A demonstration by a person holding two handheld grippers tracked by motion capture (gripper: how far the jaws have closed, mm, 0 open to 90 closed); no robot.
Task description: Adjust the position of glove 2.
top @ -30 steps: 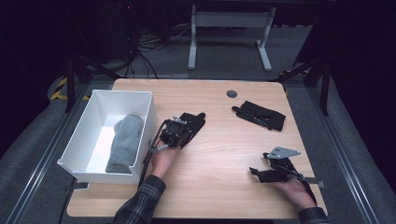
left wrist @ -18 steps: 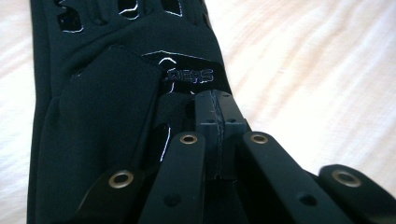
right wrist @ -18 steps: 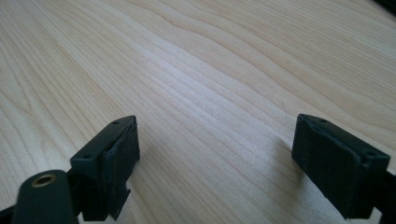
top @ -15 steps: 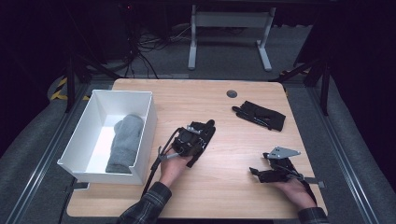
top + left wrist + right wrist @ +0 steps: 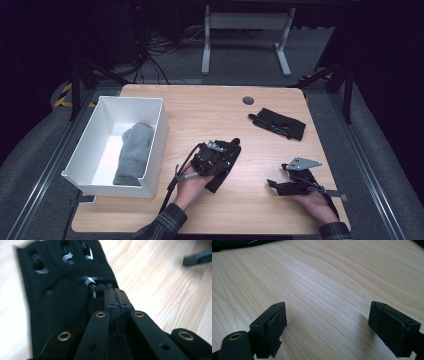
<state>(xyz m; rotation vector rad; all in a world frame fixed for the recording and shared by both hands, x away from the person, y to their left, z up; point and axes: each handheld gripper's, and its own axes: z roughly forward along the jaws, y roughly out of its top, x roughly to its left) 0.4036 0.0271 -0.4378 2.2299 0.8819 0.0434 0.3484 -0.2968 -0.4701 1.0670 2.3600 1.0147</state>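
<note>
Left claw [image 5: 226,162] pinches one black fabric glove [image 5: 62,290] over the pale wood-grain table [image 5: 210,110]; right claw [image 5: 280,184] rests spread, nothing between its pads.
Second black glove [image 5: 278,123] lies beyond the right claw; one grey sock [image 5: 134,152] fills the white box [image 5: 157,135] beside the left.

You are working under bright overhead light on pale table [image 5: 210,115]; surroundings staying near black. Black glove [image 5: 57,290] smearing with motion blur in left gripper view, glints flashing on its grip print. Right gripper view staying sharp, soft shadows lying beneath jaws.
</note>
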